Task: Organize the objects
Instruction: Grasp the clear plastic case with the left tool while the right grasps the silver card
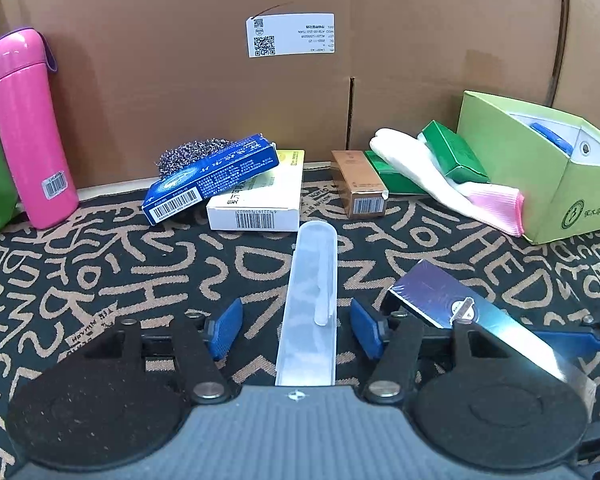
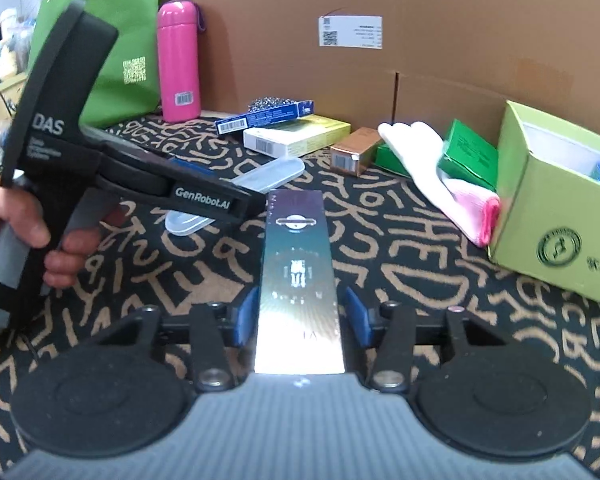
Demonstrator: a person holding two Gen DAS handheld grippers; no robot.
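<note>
My left gripper (image 1: pixel 296 326) is open, its blue pads wide on either side of a clear plastic case (image 1: pixel 312 300) that lies on the patterned cloth; the pads stand clear of it. The case also shows in the right wrist view (image 2: pixel 268 174), partly under the left gripper's body (image 2: pixel 148 176). My right gripper (image 2: pixel 302 314) is open around a long dark iridescent box (image 2: pixel 298 276), with small gaps at each pad. That box shows at the right of the left wrist view (image 1: pixel 472 314).
Against the cardboard wall (image 1: pixel 300 80) lie a pink bottle (image 1: pixel 28 128), a blue box (image 1: pixel 212 176) on a steel scourer (image 1: pixel 188 154), a white box (image 1: pixel 260 200), a brown box (image 1: pixel 360 188), green boxes (image 1: pixel 452 152), a white-pink glove (image 1: pixel 440 176) and an open light-green box (image 1: pixel 540 168).
</note>
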